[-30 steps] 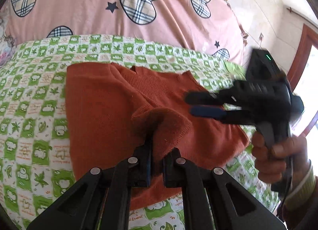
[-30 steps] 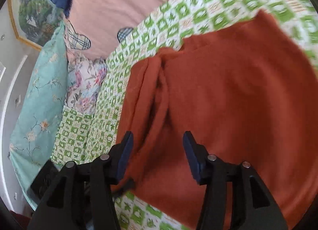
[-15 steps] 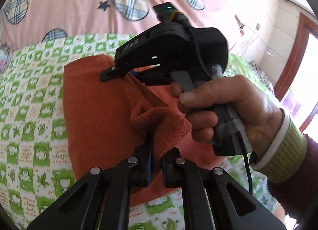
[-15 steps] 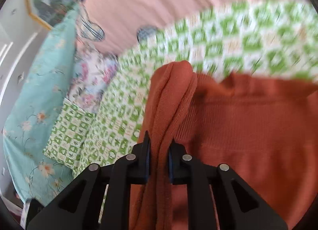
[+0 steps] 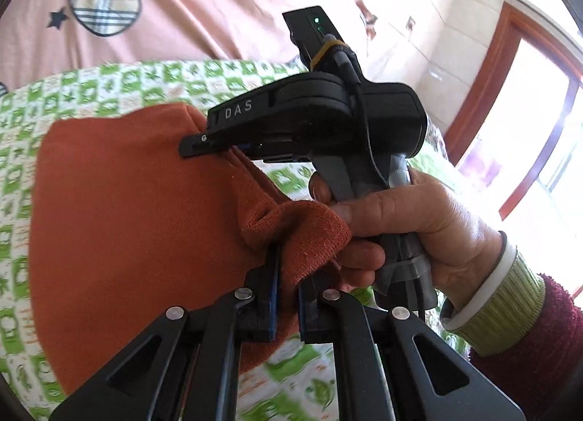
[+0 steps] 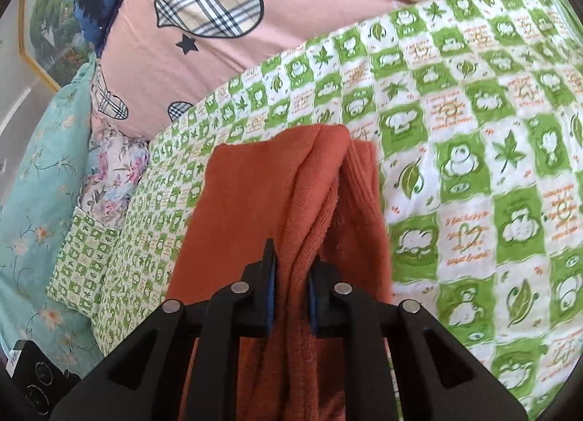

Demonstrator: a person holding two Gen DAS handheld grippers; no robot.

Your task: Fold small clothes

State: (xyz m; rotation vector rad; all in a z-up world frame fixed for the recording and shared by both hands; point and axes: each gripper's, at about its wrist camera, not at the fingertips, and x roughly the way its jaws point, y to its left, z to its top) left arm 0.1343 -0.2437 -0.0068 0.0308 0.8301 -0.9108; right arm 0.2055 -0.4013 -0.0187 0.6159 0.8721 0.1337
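Observation:
A small rust-orange knit sweater [image 5: 131,224] lies on a green-and-white checked bedspread [image 5: 109,82]. My left gripper [image 5: 288,275] is shut on a bunched ribbed edge of the sweater near its lower right corner. My right gripper [image 5: 196,144], held in a person's hand [image 5: 393,217], is seen from the side in the left wrist view, pinching the sweater's far edge. In the right wrist view the right gripper [image 6: 291,275] is shut on a thick fold of the sweater [image 6: 291,202], lifted off the bedspread [image 6: 473,151].
A pink quilt [image 6: 298,2] with plaid hearts lies behind the bedspread. At the left are a teal floral pillow [image 6: 40,173] and a small flowered cushion [image 6: 113,169]. A framed picture [image 6: 43,27] hangs at the far left. A wood-framed window [image 5: 524,122] is at the right.
The right gripper closed on the sweater's far edge and both grippers carried the cloth across to the left, doubling the sweater over. The bedspread at the right is now uncovered.

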